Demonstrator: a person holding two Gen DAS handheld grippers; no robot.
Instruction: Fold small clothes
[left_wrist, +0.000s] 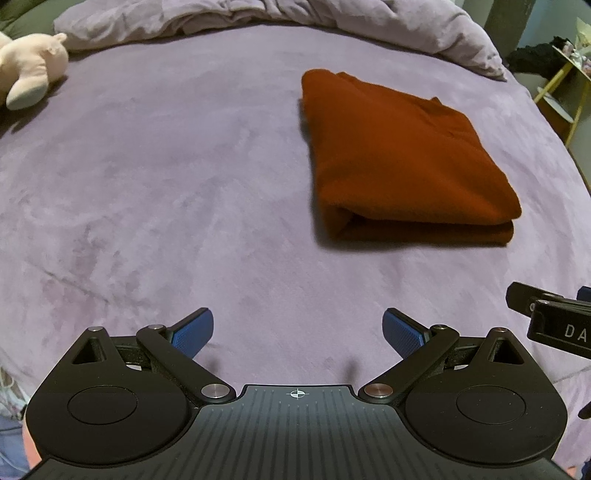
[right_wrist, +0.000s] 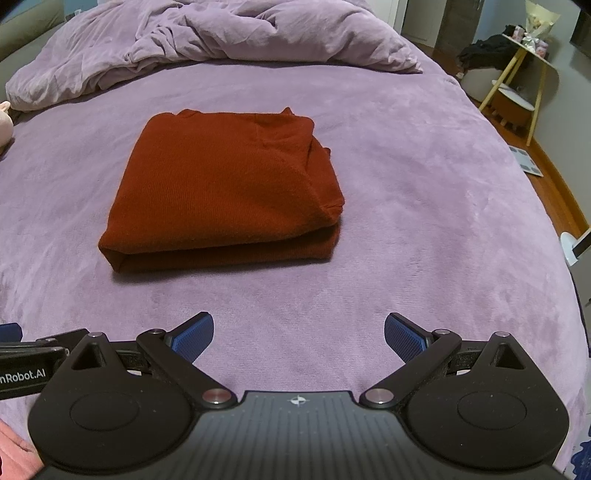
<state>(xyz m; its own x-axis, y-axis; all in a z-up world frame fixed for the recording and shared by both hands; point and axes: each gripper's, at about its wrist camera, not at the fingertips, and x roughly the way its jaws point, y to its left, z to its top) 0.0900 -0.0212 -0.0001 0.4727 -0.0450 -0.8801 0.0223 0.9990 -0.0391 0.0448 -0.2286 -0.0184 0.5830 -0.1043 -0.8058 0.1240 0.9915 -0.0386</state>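
- Your left gripper (left_wrist: 297, 334) is released: its blue pads (left_wrist: 194, 329) stand wide apart with nothing between them, hovering over bare bed (left_wrist: 147, 184).
- Your right gripper (right_wrist: 298, 336) is the same, spread wide and empty, with only purple cover between its fingers.
- The two tools sit side by side; each camera catches the other's edge at its frame border.
- The garment (right_wrist: 225, 188) lies ahead of both tools, well apart from the fingertips: ahead and to the right of the left one, ahead and slightly left of the right one. Neither tool touches it.
- It reads as a finished fold: a compact rust-red rectangle, stacked in layers, with the folded edge facing you and a looser bunch of cloth at the corner to the right.
- Judged from this, the fold on this piece looks done. What may be left is tidying that looser corner, if you want it square.
- Count: one garment, two grippers, one plush toy (left_wrist: 31, 66) far ahead-left of the left tool, one rumpled duvet (right_wrist: 207, 40) beyond the garment.
- No second unfolded garment shows in either view, so you cannot tell whether more pieces wait outside the frames.
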